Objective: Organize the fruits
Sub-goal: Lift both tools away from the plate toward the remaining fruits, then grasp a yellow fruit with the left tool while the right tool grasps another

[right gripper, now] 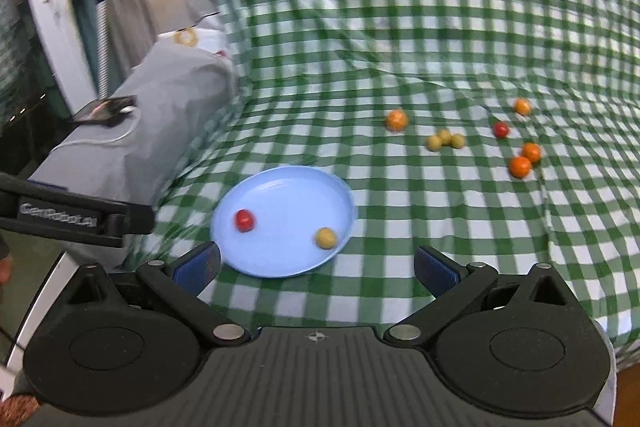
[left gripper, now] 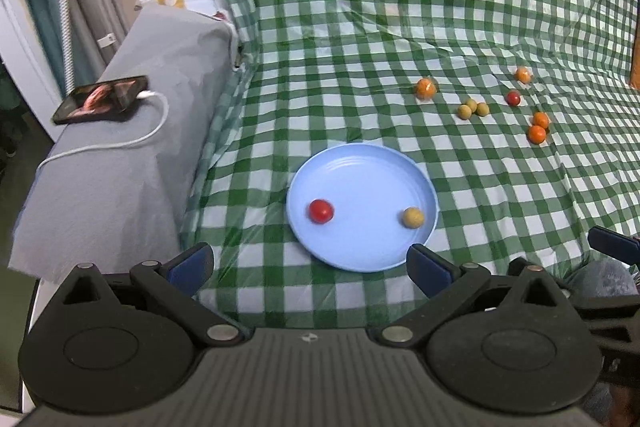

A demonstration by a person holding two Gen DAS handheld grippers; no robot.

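Note:
A light blue plate lies on the green checked cloth and holds a red fruit and a yellow fruit. Beyond it, loose on the cloth, are an orange fruit, three yellow-green fruits, a second red fruit and three more orange fruits. My left gripper is open just short of the plate's near rim, empty. My right gripper is open and empty, near the plate's right side.
A grey-covered block on the left carries a phone with a white charging cable. The checked cloth rises up a backrest behind the fruits. The left gripper's black body juts in from the left of the right wrist view.

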